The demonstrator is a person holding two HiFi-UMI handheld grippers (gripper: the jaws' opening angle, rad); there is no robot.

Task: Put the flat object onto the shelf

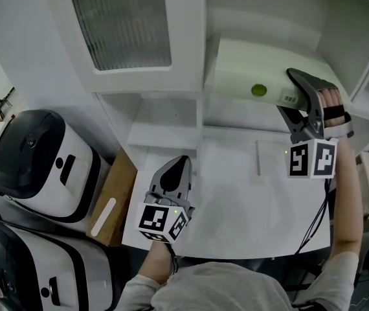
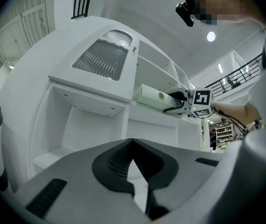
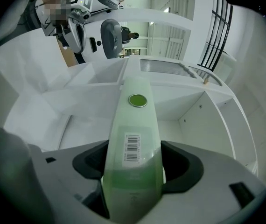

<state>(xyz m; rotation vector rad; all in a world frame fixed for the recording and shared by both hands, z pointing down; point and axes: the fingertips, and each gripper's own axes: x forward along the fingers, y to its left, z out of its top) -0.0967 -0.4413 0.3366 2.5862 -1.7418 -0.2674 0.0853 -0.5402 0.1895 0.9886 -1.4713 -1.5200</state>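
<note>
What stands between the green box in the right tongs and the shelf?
Nothing visible. The flat green box, clamped in the right tongs, points into the shelf bay, where no item shows. The left tongs hang shut over the lower counter, off that path.

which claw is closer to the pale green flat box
Right. The right claw is clamped on the flat box; the left claw hangs apart, lower, over the counter.

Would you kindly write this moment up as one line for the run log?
right gripper: shut on flat green box | box: far end inside shelf compartment, contact unclear | left gripper: shut, empty | phase: placing
</note>
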